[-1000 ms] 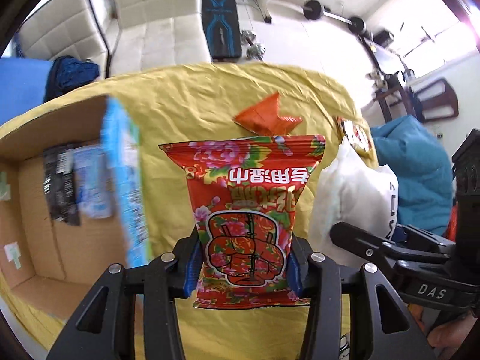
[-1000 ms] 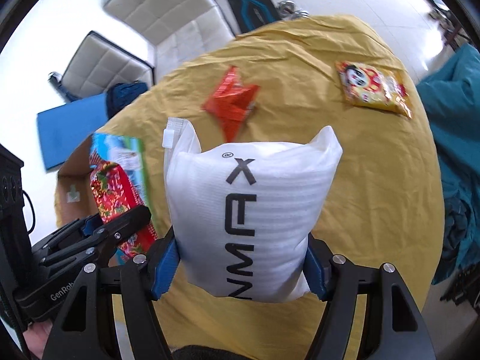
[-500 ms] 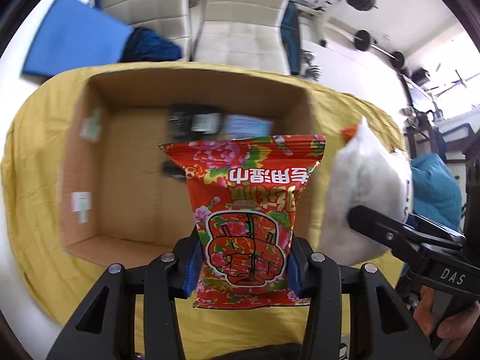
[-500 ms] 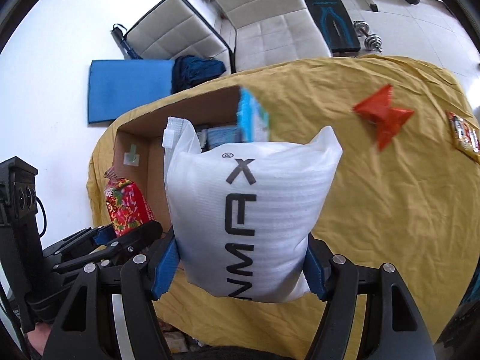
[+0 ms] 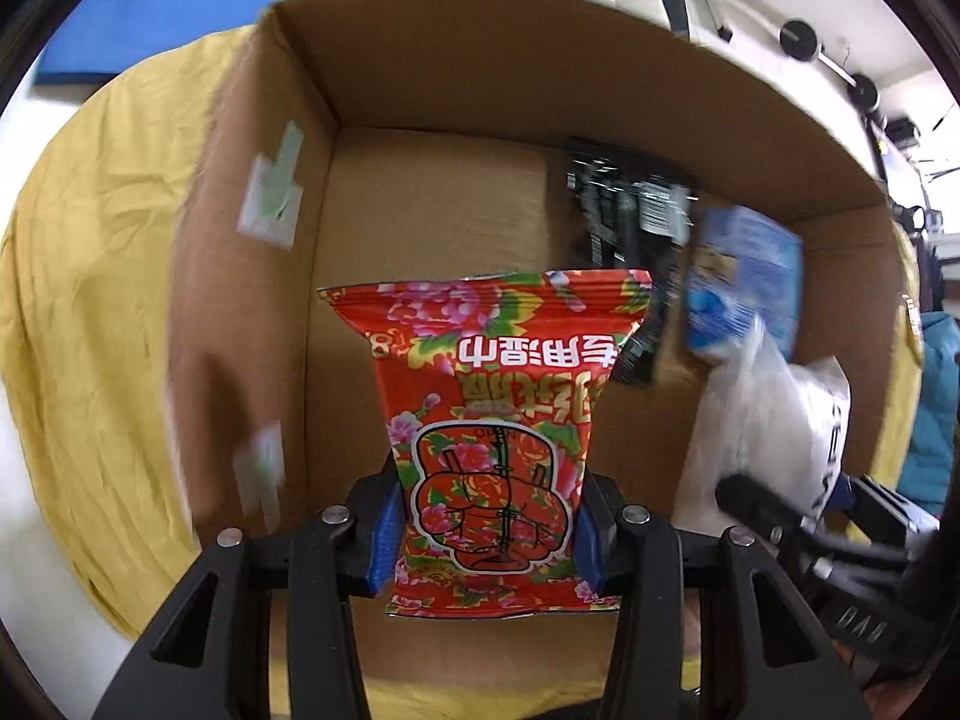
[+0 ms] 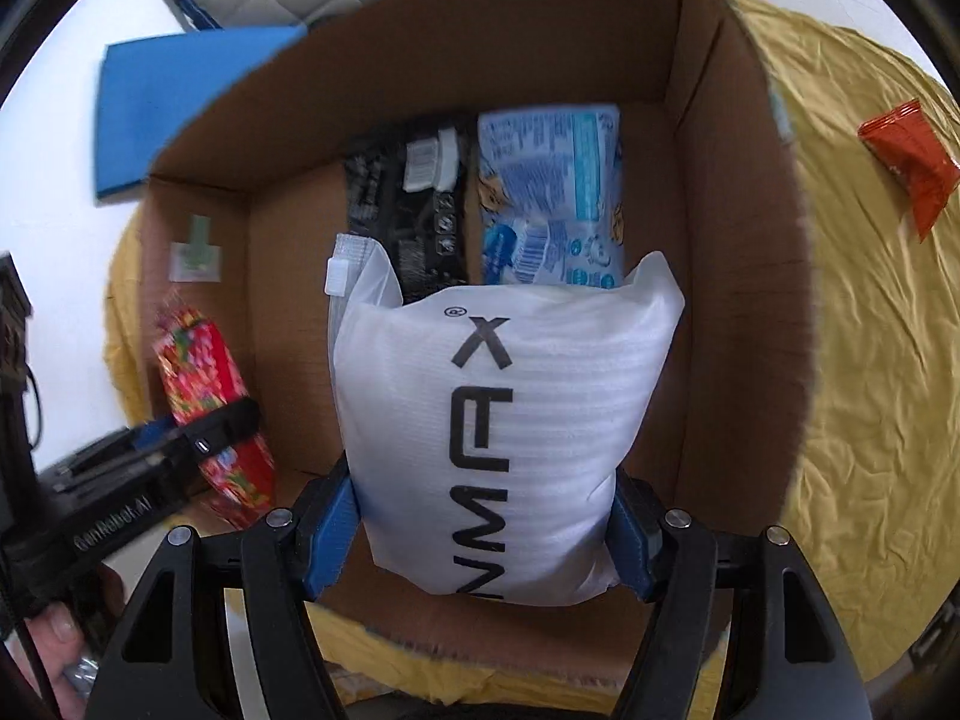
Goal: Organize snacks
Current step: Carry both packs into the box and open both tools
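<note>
We hold both packets above the cardboard box [image 5: 456, 90]: the left hand-held gripper [image 5: 486, 534] pinches the red floral packet [image 5: 492, 420] over bare floor, and the right hand-held gripper [image 6: 480, 516] pinches the white foam pouch [image 6: 498, 432] nearer the 2 packed snacks.

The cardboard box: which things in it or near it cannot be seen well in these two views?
- Black packet: lower end hidden by the white bag, right wrist view.
- Blue packet: motion-blurred, left wrist view.
- Box floor: near part covered by the red flowered packet.
- Orange packet: print too small.
</note>
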A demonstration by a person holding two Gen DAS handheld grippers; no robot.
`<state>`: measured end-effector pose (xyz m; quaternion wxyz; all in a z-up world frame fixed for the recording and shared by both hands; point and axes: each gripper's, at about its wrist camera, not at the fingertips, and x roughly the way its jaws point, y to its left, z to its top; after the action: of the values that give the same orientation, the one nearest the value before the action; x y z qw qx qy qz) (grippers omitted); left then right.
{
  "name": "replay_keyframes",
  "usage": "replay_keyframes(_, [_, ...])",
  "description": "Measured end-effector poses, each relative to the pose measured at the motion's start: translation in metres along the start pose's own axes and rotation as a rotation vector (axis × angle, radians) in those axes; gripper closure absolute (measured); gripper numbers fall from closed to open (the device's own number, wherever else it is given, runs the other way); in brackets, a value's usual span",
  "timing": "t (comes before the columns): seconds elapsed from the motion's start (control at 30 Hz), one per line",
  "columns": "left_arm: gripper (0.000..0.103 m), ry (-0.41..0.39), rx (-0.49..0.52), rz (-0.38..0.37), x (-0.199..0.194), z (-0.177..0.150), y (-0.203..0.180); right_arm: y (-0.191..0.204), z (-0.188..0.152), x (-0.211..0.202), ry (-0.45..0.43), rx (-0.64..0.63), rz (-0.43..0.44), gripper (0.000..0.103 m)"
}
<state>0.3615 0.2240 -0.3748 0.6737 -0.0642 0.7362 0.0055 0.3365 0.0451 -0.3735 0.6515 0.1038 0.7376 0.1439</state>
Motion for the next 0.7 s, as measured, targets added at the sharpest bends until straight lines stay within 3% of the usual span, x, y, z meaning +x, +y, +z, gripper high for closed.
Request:
replay_keyframes(0.33, [0.060,0.049,0.030,-0.004,0.042,0.063,-0.003,-0.001,0.010,0.054,0.064,-0.047,-0.148,0.029])
replay_keyframes(0.7, [0.060,0.044,0.096,0.000,0.055,0.091,-0.003,0.002,0.002,0.066,0.059,-0.091,-0.178,0.023])
